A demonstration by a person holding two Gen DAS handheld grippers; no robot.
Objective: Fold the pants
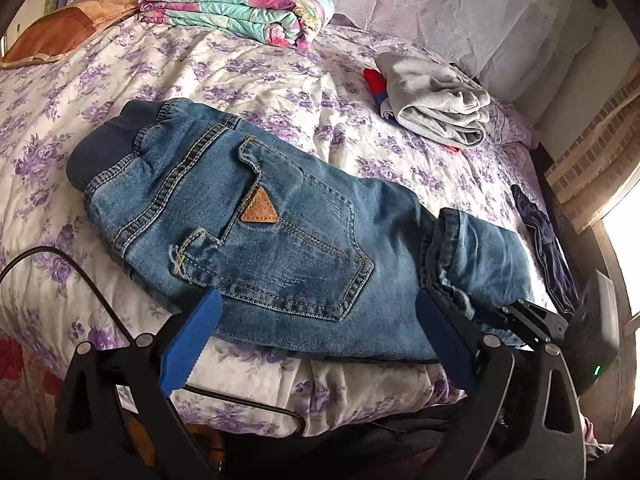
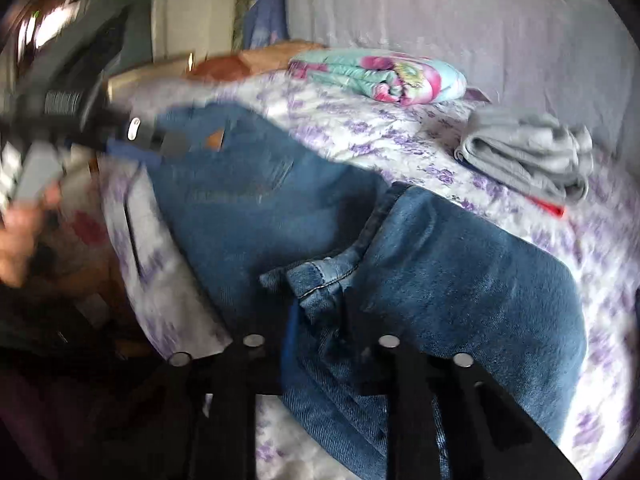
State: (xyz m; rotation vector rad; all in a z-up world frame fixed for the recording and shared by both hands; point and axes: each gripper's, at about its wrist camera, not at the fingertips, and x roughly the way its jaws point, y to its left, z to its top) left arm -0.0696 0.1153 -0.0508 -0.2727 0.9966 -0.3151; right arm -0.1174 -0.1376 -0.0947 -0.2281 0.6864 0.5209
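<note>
While the blue denim pants [image 1: 280, 240] lie on the purple-flowered bedspread [image 1: 200, 76] with their hems doubled back over the legs, the left tool [image 1: 316, 344] hangs wide apart at the near edge, holding nothing. The right tool [image 2: 320, 320] is pinched on the hem cuff [image 2: 320, 276]. If it pulls unevenly, the fold may skew or slide off the bed.
</note>
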